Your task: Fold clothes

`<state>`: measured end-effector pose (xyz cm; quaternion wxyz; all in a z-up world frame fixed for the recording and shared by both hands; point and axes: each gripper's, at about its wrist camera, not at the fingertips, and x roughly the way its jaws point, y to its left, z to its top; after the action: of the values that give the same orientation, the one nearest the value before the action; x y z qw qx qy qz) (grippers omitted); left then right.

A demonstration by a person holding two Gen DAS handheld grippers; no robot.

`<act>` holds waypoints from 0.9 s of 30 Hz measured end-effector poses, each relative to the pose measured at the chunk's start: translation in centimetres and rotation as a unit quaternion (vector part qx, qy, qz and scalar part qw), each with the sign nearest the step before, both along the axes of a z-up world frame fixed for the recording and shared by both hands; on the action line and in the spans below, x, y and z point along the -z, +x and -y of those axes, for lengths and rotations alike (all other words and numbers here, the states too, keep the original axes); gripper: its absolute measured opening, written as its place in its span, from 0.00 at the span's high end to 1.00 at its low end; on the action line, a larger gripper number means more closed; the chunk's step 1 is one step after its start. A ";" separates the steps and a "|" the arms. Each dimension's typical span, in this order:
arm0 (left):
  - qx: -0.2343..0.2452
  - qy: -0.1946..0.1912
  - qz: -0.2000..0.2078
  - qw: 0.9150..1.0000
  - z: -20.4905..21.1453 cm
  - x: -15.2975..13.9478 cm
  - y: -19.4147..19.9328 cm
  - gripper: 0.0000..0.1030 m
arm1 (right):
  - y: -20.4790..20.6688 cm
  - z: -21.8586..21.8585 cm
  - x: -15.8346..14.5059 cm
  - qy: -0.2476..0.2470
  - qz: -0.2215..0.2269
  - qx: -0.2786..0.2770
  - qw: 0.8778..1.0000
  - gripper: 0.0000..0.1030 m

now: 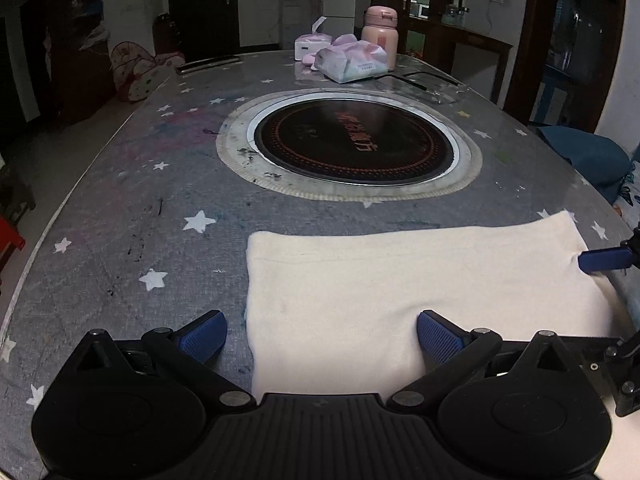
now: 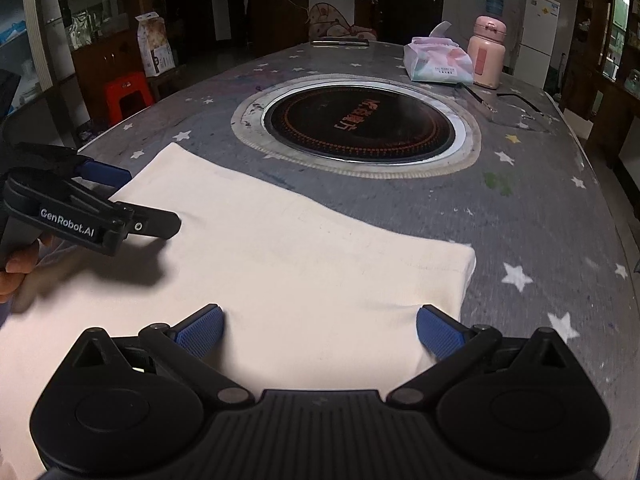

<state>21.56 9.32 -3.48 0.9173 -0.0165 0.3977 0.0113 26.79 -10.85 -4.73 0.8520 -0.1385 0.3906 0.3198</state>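
A cream folded garment (image 1: pixel 400 280) lies flat on the grey star-patterned table; it also shows in the right wrist view (image 2: pixel 288 256). My left gripper (image 1: pixel 322 334) is open, its blue pads (image 1: pixel 206 334) spread over the garment's near left edge, holding nothing. My right gripper (image 2: pixel 320 332) is open over the garment's near right part, holding nothing. One blue finger of the right gripper (image 1: pixel 604 260) reaches in at the garment's right edge in the left wrist view. The left gripper's body (image 2: pixel 92 220) hovers over the garment's left side in the right wrist view.
A round black induction hob (image 1: pixel 352 146) is set into the table (image 1: pixel 120 220) beyond the garment. At the far end stand a tissue pack (image 1: pixel 352 60), a white box (image 1: pixel 312 46) and a pink flask (image 1: pixel 380 36). A red stool (image 2: pixel 128 94) stands left of the table.
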 end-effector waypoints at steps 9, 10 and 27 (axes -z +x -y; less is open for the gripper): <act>0.054 0.029 0.050 0.997 2.0 -2.0 -6.2 0.00 | -5.6 -0.1 -2.5 -0.009 0.038 -0.043 0.998 0.00; 0.063 0.033 0.055 0.996 2.4 -2.2 -7.3 0.00 | -6.5 -0.3 -2.6 -0.012 0.042 -0.051 0.998 0.00; 0.144 0.104 0.103 0.979 6.6 -0.3 -19.7 0.00 | -18.7 2.4 -2.3 -0.036 0.101 -0.076 0.991 0.00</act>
<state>1.81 2.76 -3.22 0.9419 0.1354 0.2964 -0.0816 8.11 -13.26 -2.40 0.8547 -0.2297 0.3021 0.3542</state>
